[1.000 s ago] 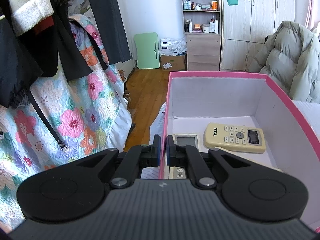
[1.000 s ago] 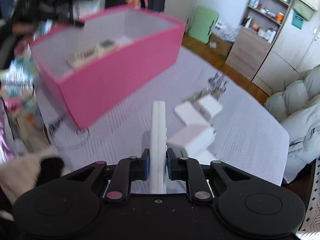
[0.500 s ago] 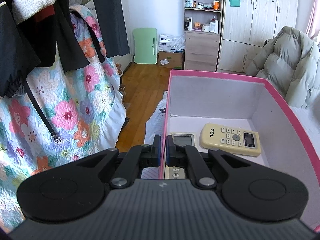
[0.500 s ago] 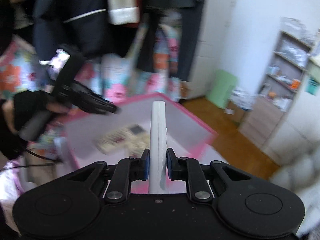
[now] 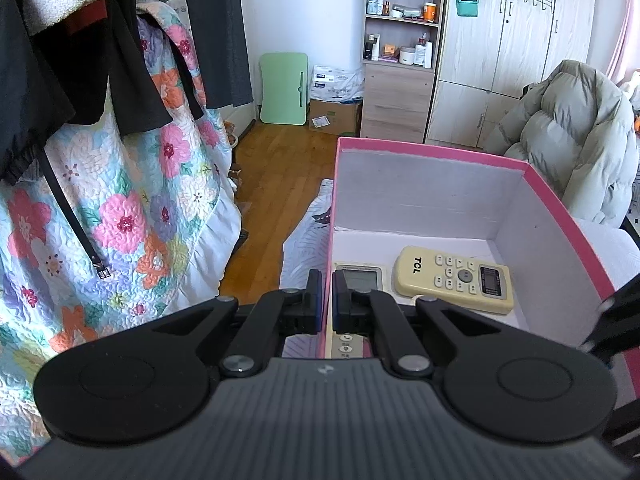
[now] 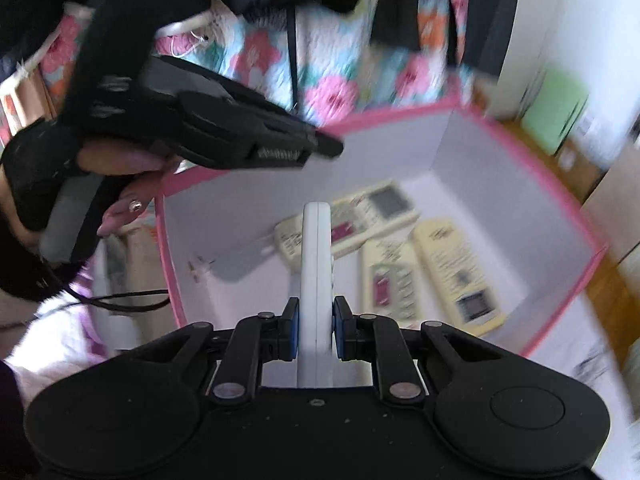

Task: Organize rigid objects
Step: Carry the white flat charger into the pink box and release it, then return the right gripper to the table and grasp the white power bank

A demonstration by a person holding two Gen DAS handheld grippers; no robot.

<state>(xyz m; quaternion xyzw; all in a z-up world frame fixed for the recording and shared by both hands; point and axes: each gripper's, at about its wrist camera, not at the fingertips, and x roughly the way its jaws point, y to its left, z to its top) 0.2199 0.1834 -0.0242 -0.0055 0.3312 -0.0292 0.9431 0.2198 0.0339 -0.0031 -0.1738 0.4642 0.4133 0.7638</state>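
Observation:
A pink box (image 5: 432, 148) with white inner walls holds a cream TCL remote (image 5: 452, 278) and a second remote with a screen (image 5: 360, 280). My left gripper (image 5: 327, 300) is shut on the box's left wall, which stands thin between its pads. In the right wrist view my right gripper (image 6: 316, 324) is shut on a white remote (image 6: 317, 252), held edge-on above the inside of the box (image 6: 532, 168). Three remotes (image 6: 390, 280) lie on the floor below it. The left gripper (image 6: 320, 146) reaches to the box rim from the upper left, held by a gloved hand (image 6: 36, 168).
A floral quilt (image 5: 120, 208) and dark hanging clothes (image 5: 100, 60) fill the left. Beyond the box are a wooden floor (image 5: 280, 152), a green folding board (image 5: 284, 88), a shelf unit (image 5: 400, 40) and a padded coat (image 5: 568, 136). A black cable (image 6: 120, 300) trails beside the box.
My right gripper has carried the white remote from over the table with white adapters to above the box's open top, tilting downward. The left gripper has stayed on the box wall.

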